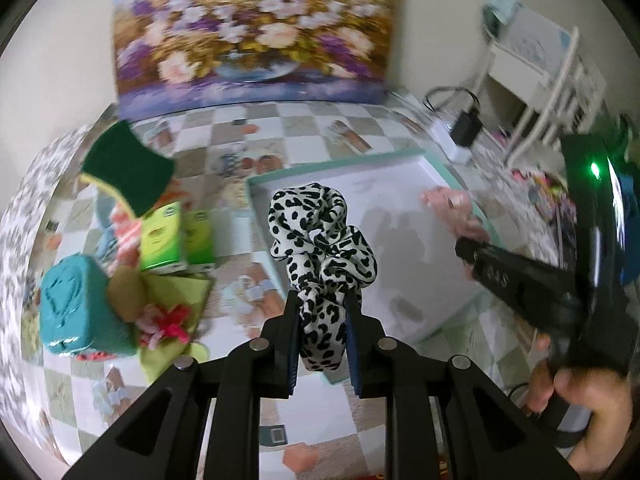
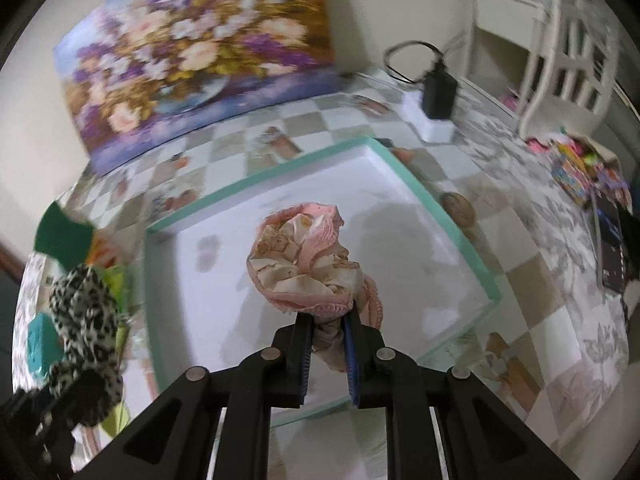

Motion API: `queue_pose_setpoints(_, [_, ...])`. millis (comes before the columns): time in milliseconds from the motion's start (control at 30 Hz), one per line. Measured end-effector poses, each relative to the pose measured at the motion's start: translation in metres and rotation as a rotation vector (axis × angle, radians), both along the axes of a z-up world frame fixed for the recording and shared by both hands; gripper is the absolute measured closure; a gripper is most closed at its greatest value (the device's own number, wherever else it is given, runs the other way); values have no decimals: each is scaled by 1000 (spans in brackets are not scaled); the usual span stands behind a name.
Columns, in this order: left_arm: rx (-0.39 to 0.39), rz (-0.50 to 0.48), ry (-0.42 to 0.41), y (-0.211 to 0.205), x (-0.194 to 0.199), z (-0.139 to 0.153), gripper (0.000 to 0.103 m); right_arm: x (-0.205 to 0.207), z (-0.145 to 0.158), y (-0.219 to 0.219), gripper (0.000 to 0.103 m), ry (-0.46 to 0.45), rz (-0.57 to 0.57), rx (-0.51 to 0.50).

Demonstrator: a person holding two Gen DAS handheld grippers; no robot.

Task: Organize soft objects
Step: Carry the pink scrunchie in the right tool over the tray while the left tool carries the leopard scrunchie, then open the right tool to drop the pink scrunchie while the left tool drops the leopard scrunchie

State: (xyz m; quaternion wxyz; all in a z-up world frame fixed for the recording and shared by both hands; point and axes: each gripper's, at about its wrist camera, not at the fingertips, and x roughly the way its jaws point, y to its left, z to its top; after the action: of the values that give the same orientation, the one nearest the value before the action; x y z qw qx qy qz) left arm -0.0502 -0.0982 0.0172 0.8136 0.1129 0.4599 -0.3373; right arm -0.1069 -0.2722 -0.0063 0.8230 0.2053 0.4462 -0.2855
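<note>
Nearest, left gripper (image 1: 322, 312): jaws drawn narrow and pinching a black-and-white spotted scrunchie (image 1: 320, 236), which stands up out of the fingers and hangs above the near-left edge of the tray (image 1: 256, 184). Right gripper (image 2: 328, 332): jaws likewise narrow, clamped on a pink-and-cream floral scrunchie (image 2: 308, 264), carried over the tray's white floor. A person's hand (image 1: 576, 412) shows at the right of the left gripper, wrapped on the other tool's handle. Beyond both grippers: the shallow white tray with a mint-green rim, resting on a checked tablecloth (image 1: 320, 128); its floor looks bare apart from shadows, so nothing appears deposited in it yet. To the left of the left gripper, a pile of items outside the tray: a teal knitted cube (image 1: 76, 304), two green cartons (image 1: 176, 236), a green scouring sponge (image 1: 128, 164), a red-and-pink frilly piece (image 1: 168, 322) on lime cloth. Farther off: a white power strip with black adapter (image 2: 436, 100), a flower painting (image 1: 256, 28) against the wall, a white rack (image 1: 552, 76) at far right. Status, as judged: early in the task; both scrunchies are in transit toward the tray and unreleased, and the soft pieces in the pile remain to be sorted. Motion blur obscures finer detail.
</note>
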Motion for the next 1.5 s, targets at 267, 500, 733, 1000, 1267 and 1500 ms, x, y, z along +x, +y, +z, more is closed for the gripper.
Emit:
queue_pose_setpoints(267, [66,-84,-8,-36,-10,-20,82,-7,-21,-27,87,16,-77,57])
queue_pose_setpoints(500, [86,-97,19,-61,-5,-40,82,-5,-31,-34,87,21,-86,56])
queue_pose_setpoints(733, [87,-93,58,-77,2,-53,82,-3,-40,-39,84,44,-86,51])
queue_pose_setpoints(1000, [100,-80,112,-81,5,-57,77,-3,-45,-42,83,49,-96,66])
queue_pose_setpoints(1267, [105,-97,129,-82,2,-53,58,-5,-44,-44,62,45,-111,74])
queue_pose_setpoints(1500, [107,-62,114,-77,4,-48,23,-10,-44,-49,43,42,-142,80])
